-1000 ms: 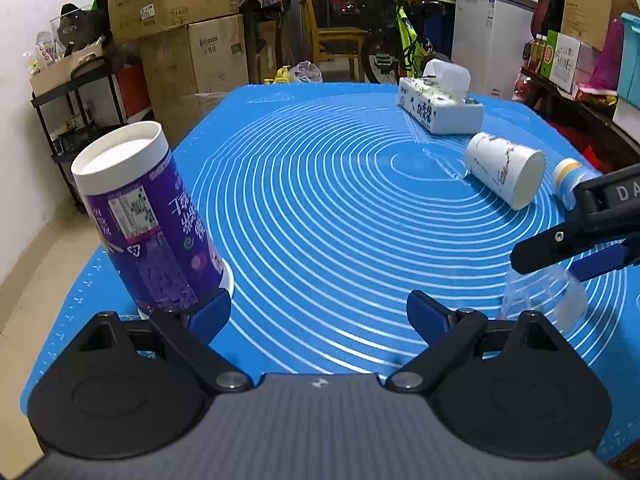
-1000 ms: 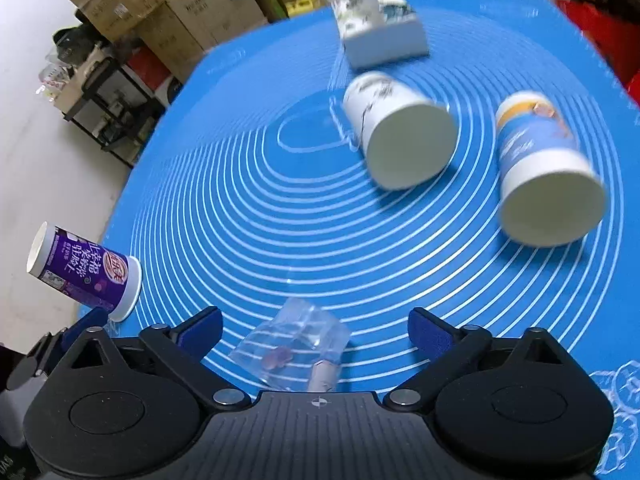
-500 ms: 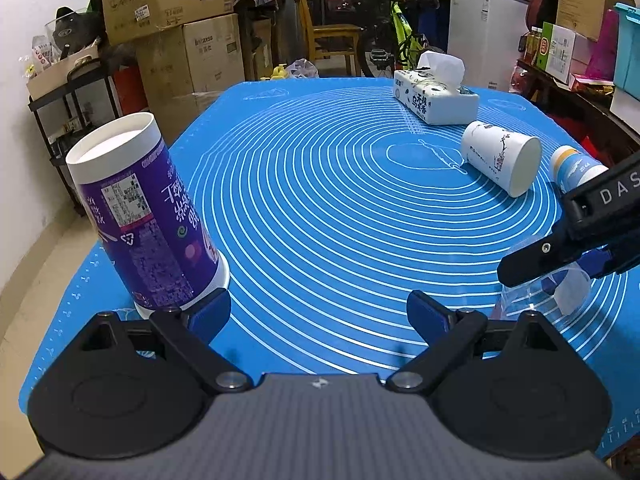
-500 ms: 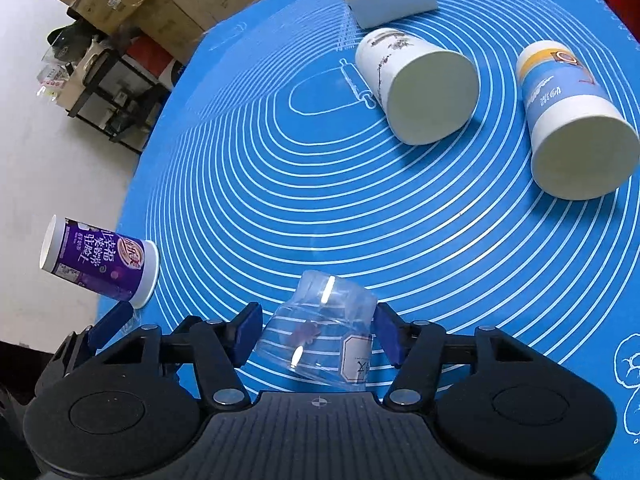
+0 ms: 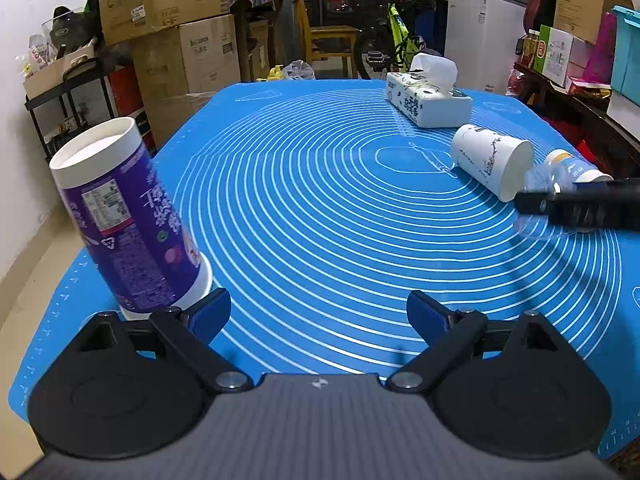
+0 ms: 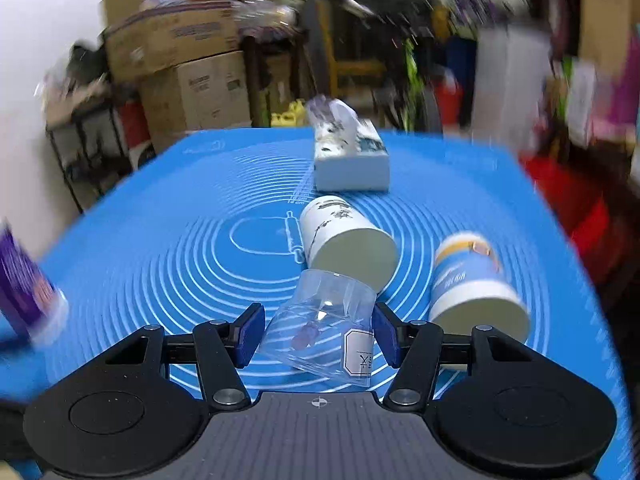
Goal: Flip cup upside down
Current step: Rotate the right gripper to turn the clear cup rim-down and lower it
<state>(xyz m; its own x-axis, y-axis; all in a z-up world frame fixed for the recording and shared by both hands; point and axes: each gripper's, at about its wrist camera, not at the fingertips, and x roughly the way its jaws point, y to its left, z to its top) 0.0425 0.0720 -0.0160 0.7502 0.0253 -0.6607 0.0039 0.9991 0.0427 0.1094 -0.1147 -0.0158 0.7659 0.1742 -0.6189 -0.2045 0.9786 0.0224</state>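
The right gripper [image 6: 318,334] is clenched on the clear plastic cup [image 6: 324,320], held tilted above the blue mat [image 6: 180,248]: its long axis leans forward, narrow base toward the white cup [image 6: 346,242]. The left gripper [image 5: 319,314] is spread wide, gripping nothing, beside the purple cup [image 5: 128,216].

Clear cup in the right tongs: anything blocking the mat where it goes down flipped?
Nothing visible on the blue mat directly beneath the clear cup, held in the right tongs. The white cup lies on its side just beyond, blue-label cup to its right.
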